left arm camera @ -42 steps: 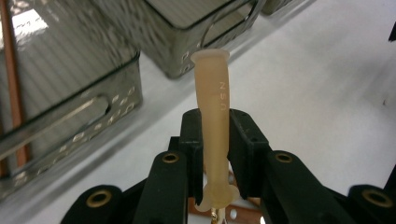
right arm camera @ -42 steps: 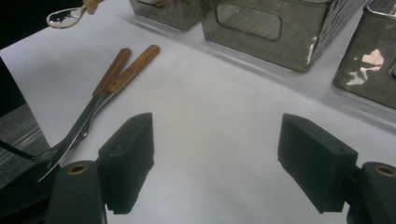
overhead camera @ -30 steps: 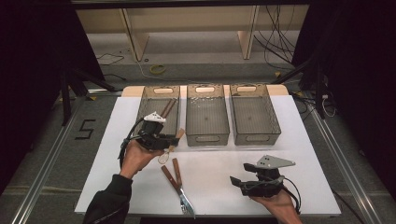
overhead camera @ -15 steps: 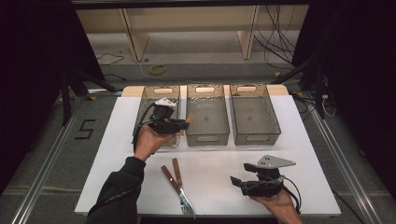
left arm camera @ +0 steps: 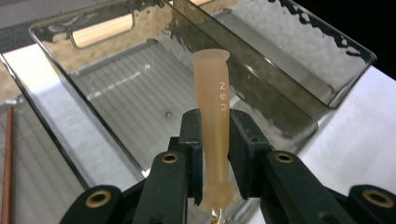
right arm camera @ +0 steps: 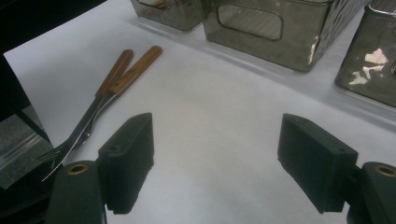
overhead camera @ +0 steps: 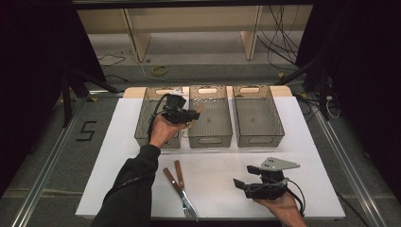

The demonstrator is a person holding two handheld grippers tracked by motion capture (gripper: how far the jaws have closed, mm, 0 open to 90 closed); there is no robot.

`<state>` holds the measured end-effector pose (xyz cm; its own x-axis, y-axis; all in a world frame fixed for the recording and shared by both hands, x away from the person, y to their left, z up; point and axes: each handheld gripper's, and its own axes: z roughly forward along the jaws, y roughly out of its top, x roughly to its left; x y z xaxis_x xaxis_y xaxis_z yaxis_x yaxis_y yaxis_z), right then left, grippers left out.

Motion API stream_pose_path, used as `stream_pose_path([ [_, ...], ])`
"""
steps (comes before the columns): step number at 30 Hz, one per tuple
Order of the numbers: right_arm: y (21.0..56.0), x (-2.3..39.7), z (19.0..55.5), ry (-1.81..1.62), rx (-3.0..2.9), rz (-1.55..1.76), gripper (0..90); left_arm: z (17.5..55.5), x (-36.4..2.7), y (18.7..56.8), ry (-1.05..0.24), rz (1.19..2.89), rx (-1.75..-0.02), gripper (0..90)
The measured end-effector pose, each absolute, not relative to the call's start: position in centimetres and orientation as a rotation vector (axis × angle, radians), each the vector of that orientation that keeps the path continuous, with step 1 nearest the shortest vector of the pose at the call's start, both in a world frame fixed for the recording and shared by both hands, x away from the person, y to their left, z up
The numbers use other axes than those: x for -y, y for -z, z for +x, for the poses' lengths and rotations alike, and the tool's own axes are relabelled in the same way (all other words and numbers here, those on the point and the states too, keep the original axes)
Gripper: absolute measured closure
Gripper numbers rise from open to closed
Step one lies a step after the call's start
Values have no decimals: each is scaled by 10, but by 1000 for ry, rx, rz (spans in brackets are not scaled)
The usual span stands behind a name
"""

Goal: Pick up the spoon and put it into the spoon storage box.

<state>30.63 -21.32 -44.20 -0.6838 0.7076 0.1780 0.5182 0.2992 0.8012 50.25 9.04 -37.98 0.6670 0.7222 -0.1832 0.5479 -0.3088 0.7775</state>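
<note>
Reaching left hand [overhead camera: 163, 132], handle [left arm camera: 214, 126] clamped

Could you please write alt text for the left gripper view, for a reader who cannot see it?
The left gripper holds a translucent orange handle, upright between its black jaws, above the empty middle bin. White table surface lies beyond.

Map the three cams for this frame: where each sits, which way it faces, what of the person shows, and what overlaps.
High view: fixed above the person's side, looking forward and down on the white table and three clear bins; both hands show, with the left gripper and right gripper.
Left gripper view: rides the left gripper, looking along its jaws into the middle bin; the jaws clamp a translucent utensil handle.
Right gripper view: rides the right gripper, low over the table, its jaws apart.
Shared: the wooden-handled fork and knife, also in the high view.
</note>
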Motion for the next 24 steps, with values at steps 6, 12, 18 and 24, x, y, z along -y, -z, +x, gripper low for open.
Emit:
stream_pose_path([
  [6,442,213,306,-1329,-2359,1127,279,513,-82,384,-249,1997,-995,754],
  [12,443,214,307,-1332,-2359,1131,279,520,-78,387,-245,1979,-1003,753],
  [18,443,214,307,-1332,-2360,1130,279,526,-76,389,-234,1969,-1014,752],
  [24,443,214,307,-1332,-2363,1127,279,531,-71,394,-238,1982,-1012,751],
])
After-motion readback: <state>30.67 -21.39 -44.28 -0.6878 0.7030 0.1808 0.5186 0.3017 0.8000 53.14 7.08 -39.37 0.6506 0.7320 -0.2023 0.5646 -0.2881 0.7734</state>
